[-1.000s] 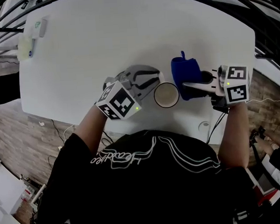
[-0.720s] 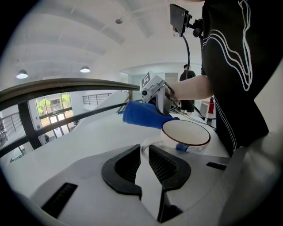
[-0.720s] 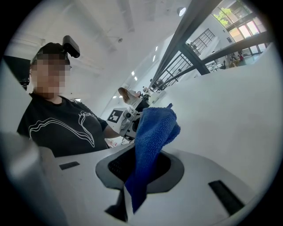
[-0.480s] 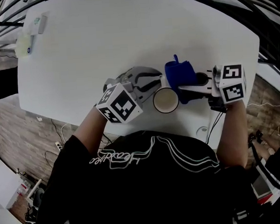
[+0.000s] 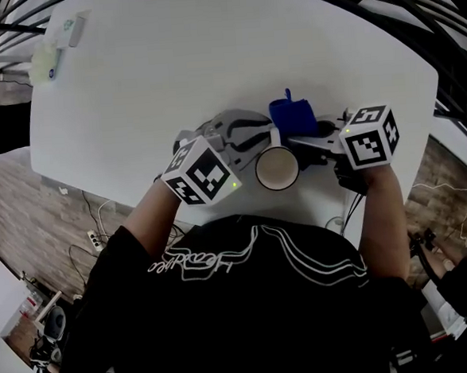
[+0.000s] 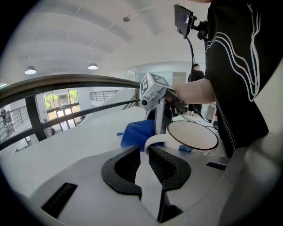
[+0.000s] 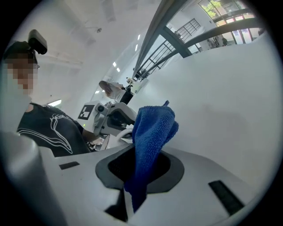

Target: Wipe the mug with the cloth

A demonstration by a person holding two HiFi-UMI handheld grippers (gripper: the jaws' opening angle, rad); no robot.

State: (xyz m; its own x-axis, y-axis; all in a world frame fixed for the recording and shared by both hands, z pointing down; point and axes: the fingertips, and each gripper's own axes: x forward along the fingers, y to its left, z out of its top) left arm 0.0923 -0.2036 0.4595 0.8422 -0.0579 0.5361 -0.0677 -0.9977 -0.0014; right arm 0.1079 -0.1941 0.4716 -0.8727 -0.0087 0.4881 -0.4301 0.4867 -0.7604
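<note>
Head view
- Mug: the white mug stands upright on the counter, close to the near edge at six o'clock.
- Cloth: the blue cloth is bunched at the mug's one o'clock, just beside the rim. I cannot tell from here whether it touches.
- Left gripper: the left gripper reaches the mug from ten o'clock.
- Right gripper: the right gripper comes in from three o'clock and carries the cloth.
- Risk: the mug sits near the edge, so a wipe pushed toward six o'clock could slide it off the counter.

Left gripper view
- Fingers: the fingers are closed on the mug's handle, and the cup body sits beyond them at one o'clock.
- Risk: only the handle is held, so sideways pressure from the cloth could swivel or tip the mug about that narrow hold.
- Risk: a strong push might also pull the handle out from between the fingers.

Right gripper view
- Fingers: the fingers are clamped on the lower part of the cloth, and most of it stands loose above them toward twelve o'clock.
- Risk: the loose end may fold away from the mug, so that the hard fingers strike it instead.
- Risk: the cloth could also drag free if it catches on the rim.
</note>
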